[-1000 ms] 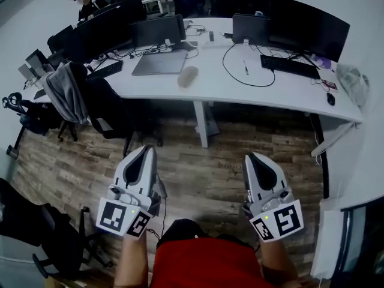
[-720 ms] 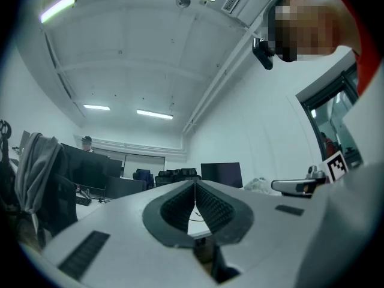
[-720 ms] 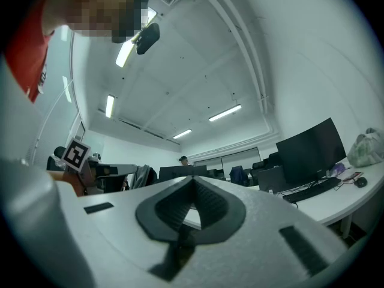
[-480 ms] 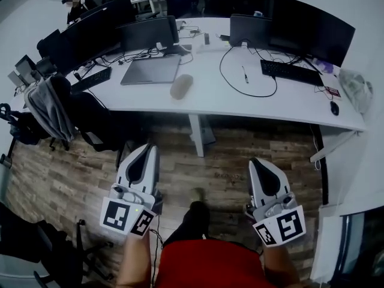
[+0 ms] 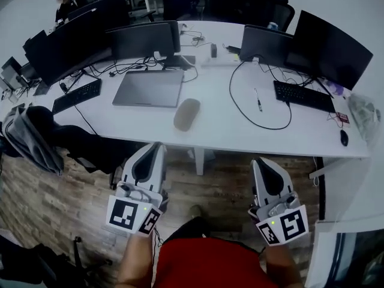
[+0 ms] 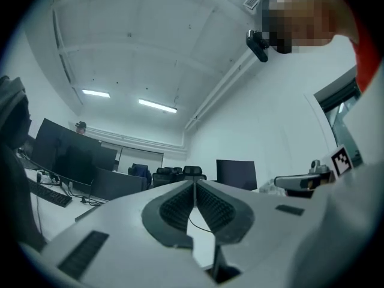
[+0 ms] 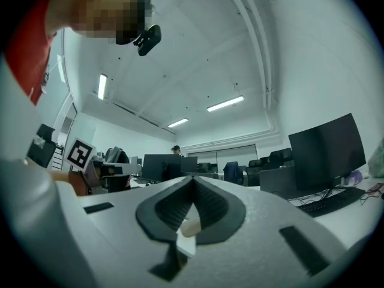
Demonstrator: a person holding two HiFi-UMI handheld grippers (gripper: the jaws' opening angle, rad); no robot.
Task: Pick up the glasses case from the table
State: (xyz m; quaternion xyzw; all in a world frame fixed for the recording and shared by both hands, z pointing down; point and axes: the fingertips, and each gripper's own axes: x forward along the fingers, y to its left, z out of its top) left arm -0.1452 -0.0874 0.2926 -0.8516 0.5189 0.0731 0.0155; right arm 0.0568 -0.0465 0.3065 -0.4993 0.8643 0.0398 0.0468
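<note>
Left claw (image 5: 157,146) and right claw (image 5: 259,161) neared the table (image 5: 240,134).

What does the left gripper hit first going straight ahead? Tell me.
Likely nothing close. The left gripper points just over the front edge of the white table, so its line seems to clear the tabletop, passing close by the glasses case. Height unclear.

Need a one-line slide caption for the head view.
Left gripper and right gripper, jaws shut, poised before the white desk where the glasses case lies beside a closed laptop.
</note>
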